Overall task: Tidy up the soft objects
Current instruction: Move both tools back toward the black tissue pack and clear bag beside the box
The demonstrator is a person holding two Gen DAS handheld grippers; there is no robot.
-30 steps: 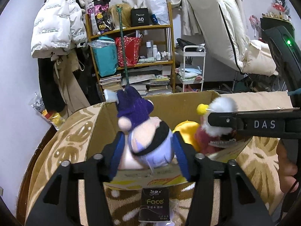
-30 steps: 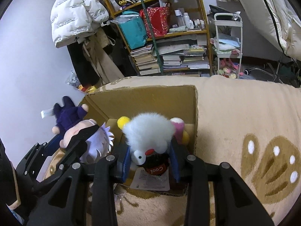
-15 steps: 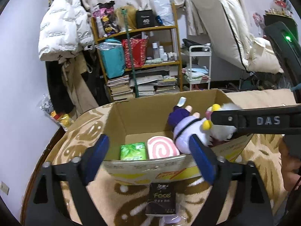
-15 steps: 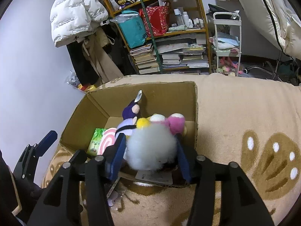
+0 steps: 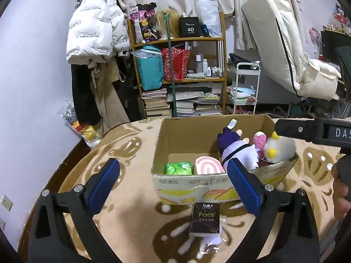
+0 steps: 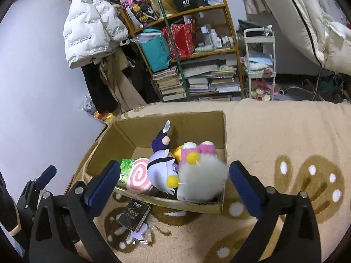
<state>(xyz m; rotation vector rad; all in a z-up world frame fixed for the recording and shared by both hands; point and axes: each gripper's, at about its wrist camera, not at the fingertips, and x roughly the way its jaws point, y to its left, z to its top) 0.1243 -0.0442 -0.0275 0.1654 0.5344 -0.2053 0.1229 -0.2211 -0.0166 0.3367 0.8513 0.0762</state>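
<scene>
I see my left tool [image 5: 173, 183] spread wide and empty, low in the frame before the open brown cardboard box [image 5: 190, 131] on the beige patterned rug [image 5: 122, 210]. My right tool [image 6: 174, 180] is likewise released, its blue pads flanking the box's near edge. Inside the box, right of centre, the purple-hatted lavender plush doll [image 6: 161, 167] leans beside the fluffy white plush with yellow pompoms [image 6: 203, 175]; the pink swirl roll cushion [image 6: 139, 176] and green tissue pack [image 5: 178, 168] lie to their left. A black "Face" tissue packet [image 5: 205, 219] lies on the rug just before the box.
</scene>
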